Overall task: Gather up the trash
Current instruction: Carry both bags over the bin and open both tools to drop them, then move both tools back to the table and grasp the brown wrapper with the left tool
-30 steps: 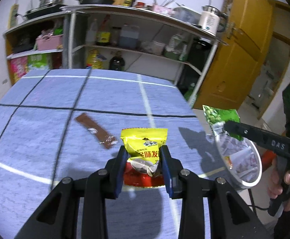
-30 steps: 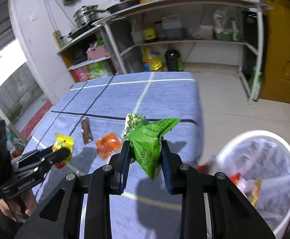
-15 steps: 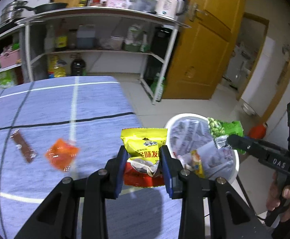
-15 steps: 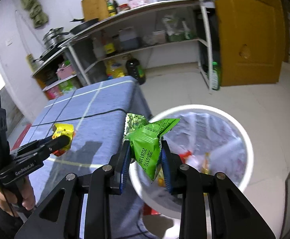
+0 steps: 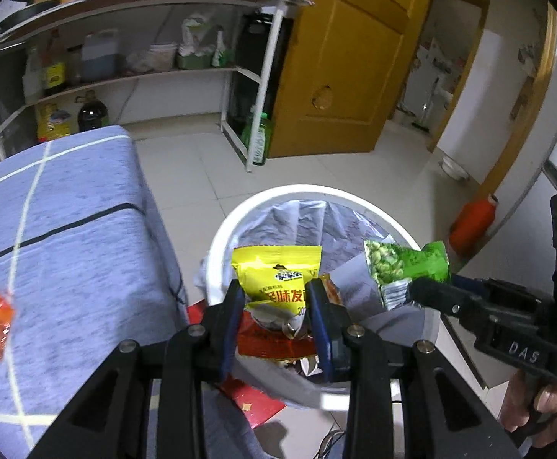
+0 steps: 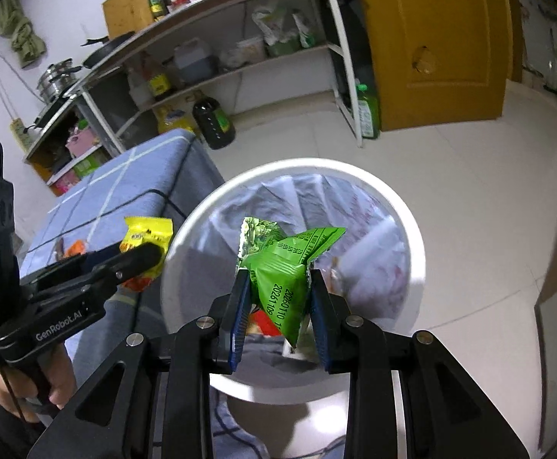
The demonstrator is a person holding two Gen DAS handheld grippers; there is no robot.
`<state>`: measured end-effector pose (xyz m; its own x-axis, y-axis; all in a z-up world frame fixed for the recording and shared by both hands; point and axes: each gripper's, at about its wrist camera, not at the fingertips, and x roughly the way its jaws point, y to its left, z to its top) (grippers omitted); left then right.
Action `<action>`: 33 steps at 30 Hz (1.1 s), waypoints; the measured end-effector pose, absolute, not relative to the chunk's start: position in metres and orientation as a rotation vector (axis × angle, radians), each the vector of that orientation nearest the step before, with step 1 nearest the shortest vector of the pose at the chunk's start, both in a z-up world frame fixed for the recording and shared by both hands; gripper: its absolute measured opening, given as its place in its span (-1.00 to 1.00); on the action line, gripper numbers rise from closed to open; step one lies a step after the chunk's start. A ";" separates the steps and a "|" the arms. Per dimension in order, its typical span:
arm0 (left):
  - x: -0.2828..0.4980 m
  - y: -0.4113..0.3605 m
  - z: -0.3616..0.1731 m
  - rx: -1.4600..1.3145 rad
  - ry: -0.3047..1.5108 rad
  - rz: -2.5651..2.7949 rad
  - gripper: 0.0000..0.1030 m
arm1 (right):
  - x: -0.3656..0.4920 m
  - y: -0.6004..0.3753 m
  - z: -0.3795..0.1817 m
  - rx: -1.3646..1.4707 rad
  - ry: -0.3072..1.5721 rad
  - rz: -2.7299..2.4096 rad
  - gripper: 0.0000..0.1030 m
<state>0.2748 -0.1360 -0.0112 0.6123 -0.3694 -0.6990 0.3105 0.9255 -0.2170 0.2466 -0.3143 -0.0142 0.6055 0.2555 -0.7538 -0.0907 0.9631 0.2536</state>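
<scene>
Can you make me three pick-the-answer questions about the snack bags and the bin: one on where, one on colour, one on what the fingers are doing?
1. Where is the green bag?
A. on the table
B. above the bin
C. on the shelf

2. What colour is the bag in the left gripper?
A. yellow
B. blue
C. white

3. What is the right gripper doing?
A. hanging open
B. gripping a bottle
C. gripping the green bag

Answers: 1 B, it hangs over the white bin. 2 A, the yellow bag sits between its fingers. 3 C, both fingers press the bag's sides.
</scene>
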 end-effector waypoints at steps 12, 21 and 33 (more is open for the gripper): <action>0.286 -0.148 -0.020 -0.076 0.857 -0.413 0.00 | 0.252 -0.329 -0.023 0.210 0.919 0.151 -0.33; 0.269 -0.119 0.002 -0.123 0.795 -0.393 0.01 | 0.243 -0.317 0.004 0.214 0.830 0.181 -0.33; 0.232 -0.038 0.020 -0.162 0.724 -0.258 0.01 | 0.235 -0.246 0.030 0.136 0.760 0.373 -0.33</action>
<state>0.2320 -0.0375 0.0203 0.7197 -0.2882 -0.6317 0.1771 0.9559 -0.2344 0.2346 -0.2465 0.0302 0.6630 0.3772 -0.6467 -0.2803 0.9260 0.2528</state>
